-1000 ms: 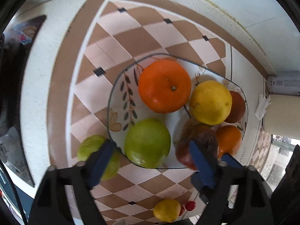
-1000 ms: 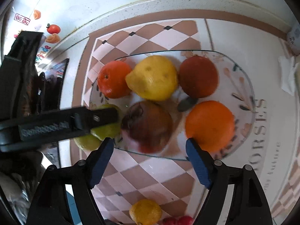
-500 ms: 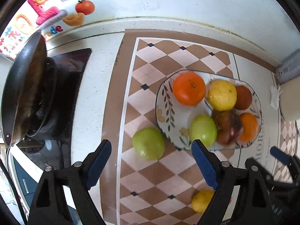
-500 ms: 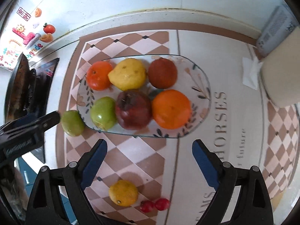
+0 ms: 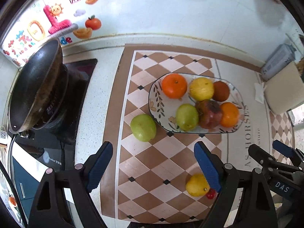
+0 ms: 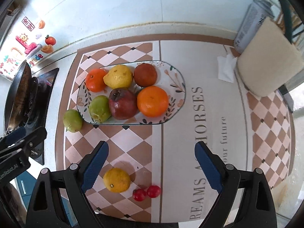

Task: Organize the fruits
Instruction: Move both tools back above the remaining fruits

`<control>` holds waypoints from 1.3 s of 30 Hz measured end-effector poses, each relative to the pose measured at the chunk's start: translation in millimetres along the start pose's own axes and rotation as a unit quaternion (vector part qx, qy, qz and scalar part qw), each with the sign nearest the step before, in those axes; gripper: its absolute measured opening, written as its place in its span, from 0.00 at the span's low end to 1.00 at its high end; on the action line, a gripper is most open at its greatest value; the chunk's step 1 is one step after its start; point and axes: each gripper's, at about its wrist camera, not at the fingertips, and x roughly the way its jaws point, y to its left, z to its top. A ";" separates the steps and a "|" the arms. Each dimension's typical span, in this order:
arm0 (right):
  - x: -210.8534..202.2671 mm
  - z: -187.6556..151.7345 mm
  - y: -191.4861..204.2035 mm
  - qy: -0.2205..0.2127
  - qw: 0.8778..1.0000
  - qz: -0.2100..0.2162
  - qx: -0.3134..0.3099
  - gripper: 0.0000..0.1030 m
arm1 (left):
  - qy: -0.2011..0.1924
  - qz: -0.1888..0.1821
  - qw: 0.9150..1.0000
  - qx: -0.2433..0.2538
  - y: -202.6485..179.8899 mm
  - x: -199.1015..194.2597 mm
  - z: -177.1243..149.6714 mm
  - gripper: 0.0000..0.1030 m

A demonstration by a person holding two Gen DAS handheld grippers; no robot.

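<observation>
A glass plate point(image 5: 157, 98) point(image 6: 178, 87) with a leaf pattern holds several fruits: two oranges, a yellow lemon, a brown fruit, a dark red apple point(image 6: 123, 103) and a green fruit point(image 5: 187, 117). A second green fruit point(image 5: 143, 127) point(image 6: 72, 120) lies on the mat by the plate's left end. A small yellow lemon point(image 5: 196, 185) point(image 6: 116, 180) and two red cherries point(image 6: 146, 192) lie on the near mat. My left gripper point(image 5: 153, 166) is open and empty, high above the mat. My right gripper point(image 6: 151, 166) is open and empty, above the lemon and cherries.
A black wok point(image 5: 36, 87) sits on a stove at the left. A paper towel roll point(image 6: 269, 64), a grey box point(image 6: 250, 22) and a crumpled tissue point(image 6: 226, 67) stand at the back right. The checkered mat point(image 5: 167, 163) covers the white counter by the wall.
Both grippers have pulled back and up from the plate, open. The green fruit that sat between the left fingers now rests in the plate.
</observation>
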 end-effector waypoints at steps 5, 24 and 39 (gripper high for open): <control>-31.7 -13.2 -0.5 -0.029 1.000 -0.004 -0.006 0.91 | -0.035 0.003 0.999 0.010 -5.3 -28.5 -9.6 0.85; -147.4 -48.3 2.1 -0.121 0.992 0.014 -0.027 0.91 | -0.113 -0.022 0.993 0.022 -17.4 -120.0 -34.8 0.85; -105.1 -47.5 -7.7 -0.076 0.995 0.061 -0.014 0.92 | -0.087 0.019 0.995 0.036 -25.5 -91.6 -34.3 0.97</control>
